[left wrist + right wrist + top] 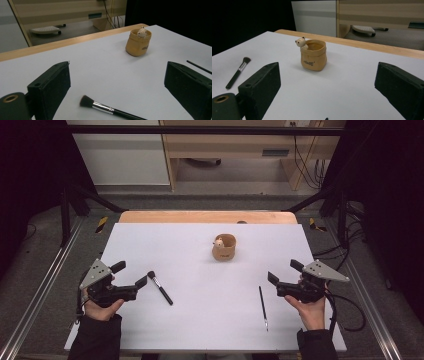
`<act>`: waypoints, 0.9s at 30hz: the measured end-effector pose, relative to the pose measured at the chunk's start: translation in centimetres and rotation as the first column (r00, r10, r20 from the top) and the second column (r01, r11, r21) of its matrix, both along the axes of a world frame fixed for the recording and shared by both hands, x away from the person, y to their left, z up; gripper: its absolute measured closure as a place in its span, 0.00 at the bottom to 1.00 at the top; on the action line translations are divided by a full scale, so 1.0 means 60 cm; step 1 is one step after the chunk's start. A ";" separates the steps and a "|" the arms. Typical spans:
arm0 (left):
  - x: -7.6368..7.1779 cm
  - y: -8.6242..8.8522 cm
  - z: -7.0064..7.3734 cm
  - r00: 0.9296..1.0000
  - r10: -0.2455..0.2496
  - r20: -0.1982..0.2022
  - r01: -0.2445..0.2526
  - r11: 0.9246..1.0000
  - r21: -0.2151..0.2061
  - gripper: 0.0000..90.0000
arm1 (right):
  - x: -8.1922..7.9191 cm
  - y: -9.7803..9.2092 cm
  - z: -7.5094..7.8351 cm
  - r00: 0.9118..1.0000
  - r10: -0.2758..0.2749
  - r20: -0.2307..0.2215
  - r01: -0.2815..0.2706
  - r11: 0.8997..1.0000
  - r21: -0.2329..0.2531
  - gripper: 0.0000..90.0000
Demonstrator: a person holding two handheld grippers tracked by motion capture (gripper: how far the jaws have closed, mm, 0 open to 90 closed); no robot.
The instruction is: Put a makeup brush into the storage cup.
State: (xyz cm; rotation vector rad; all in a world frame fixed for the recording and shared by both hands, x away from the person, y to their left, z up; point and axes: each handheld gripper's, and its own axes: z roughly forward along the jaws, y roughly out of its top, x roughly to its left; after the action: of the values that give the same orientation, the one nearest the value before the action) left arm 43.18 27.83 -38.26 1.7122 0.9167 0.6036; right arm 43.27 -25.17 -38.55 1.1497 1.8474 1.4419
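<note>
**Two brushes waiting, both grippers open and empty**

Two thin tools are lying flat on the white table sheet. Makeup brush is sitting toward the left edge, just beside the left gripper, bristle head pointing at it; slim pencil-like brush is lying toward the near right corner, just beside the right gripper. Both are looking light and stiff, and the smooth round handles are likely to roll or slip. Bristles are soft, so I'm judging the best grip to be across the black handle or the metal ferrule, not the tuft. The low profile is calling for jaws coming down close to the sheet.

Left gripper jaws are standing wide apart, clamped on nothing, with the makeup brush lying between them in the left gripper view. Right gripper jaws are also spread apart, holding nothing.

Tan pouch-shaped cup with a small bear figure on its rim is standing upright past table centre, toward the far edge, well apart from both brushes; probably ceramic, fragile.

Table sheet is looking smooth, matte. Wooden edge is showing at the far side; grey floor, cabinets and cables are sitting beyond.
</note>
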 end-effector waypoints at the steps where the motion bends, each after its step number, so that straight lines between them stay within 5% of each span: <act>1: 0.001 -0.001 -0.001 1.000 0.003 -0.004 -0.003 1.000 0.001 0.07 | 0.000 0.000 0.000 1.000 0.000 0.000 0.000 1.000 0.000 0.08; 14: 0.004 0.000 -0.011 1.000 0.013 -0.028 -0.013 1.000 0.012 0.07 | -0.006 -0.003 0.000 1.000 -0.009 -0.014 0.009 1.000 -0.015 0.08; 27: 0.005 -0.009 -0.021 0.999 0.007 -0.046 -0.006 0.999 0.034 0.07 | -0.012 0.000 -0.026 0.997 -0.016 -0.082 0.010 0.997 -0.075 0.10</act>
State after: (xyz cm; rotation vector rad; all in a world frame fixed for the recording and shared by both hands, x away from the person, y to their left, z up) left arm 43.49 27.28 -39.53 1.7601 0.9496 0.5889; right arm 42.54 -25.15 -40.08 1.1984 1.9294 1.3244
